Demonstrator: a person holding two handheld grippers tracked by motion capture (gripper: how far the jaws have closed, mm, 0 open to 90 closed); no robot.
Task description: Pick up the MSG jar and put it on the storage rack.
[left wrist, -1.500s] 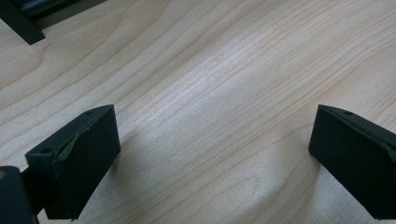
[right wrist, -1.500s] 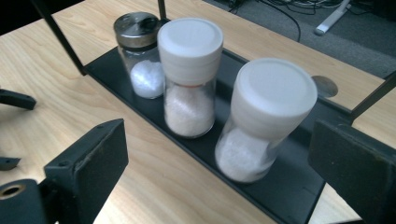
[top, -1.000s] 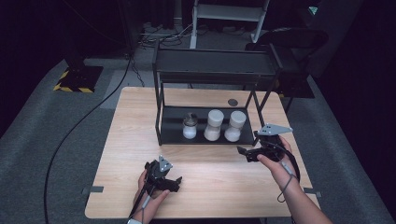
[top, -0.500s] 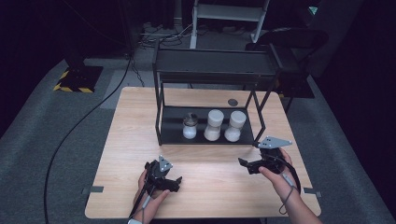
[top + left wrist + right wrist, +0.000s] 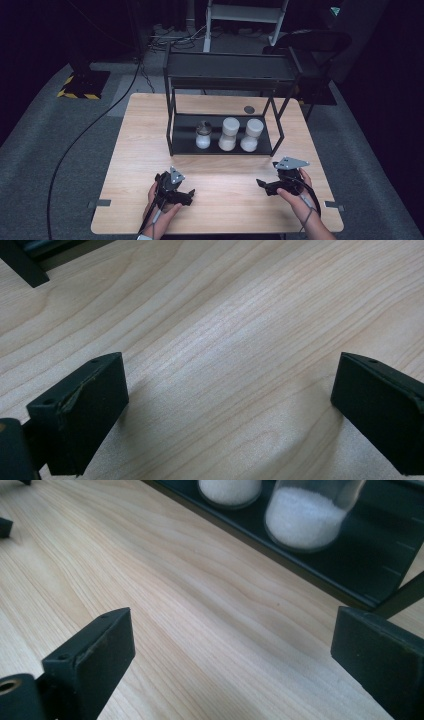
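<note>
Pulled back from the black rack [image 5: 225, 80] over the past second, the right tongs [image 5: 261, 184] are now resting low over the near part of the table [image 5: 140, 125], well apart from the rack's front rail, while the left tongs [image 5: 190, 194] are staying where they were at the near edge. Three jars are standing in a row on the rack's lower shelf [image 5: 182, 145]: a small clear jar [image 5: 203, 135] at the left, partly filled with white grains, a taller white jar [image 5: 228, 133] in the middle, and another white jar [image 5: 251, 134] at the right. Seen from the right tongs' camera, two of those jars, likely the middle jar [image 5: 229, 491] and the right jar [image 5: 306, 516], are showing white granules behind clear walls. Both pairs of tongs are gaping wide and gripping nothing: the left tongs [image 5: 227, 405] are hovering just over bare wood, and the right tongs [image 5: 232, 660] are pointing across the table [image 5: 150, 605] toward the shelf [image 5: 370, 565], touching neither jar nor rack.
</note>
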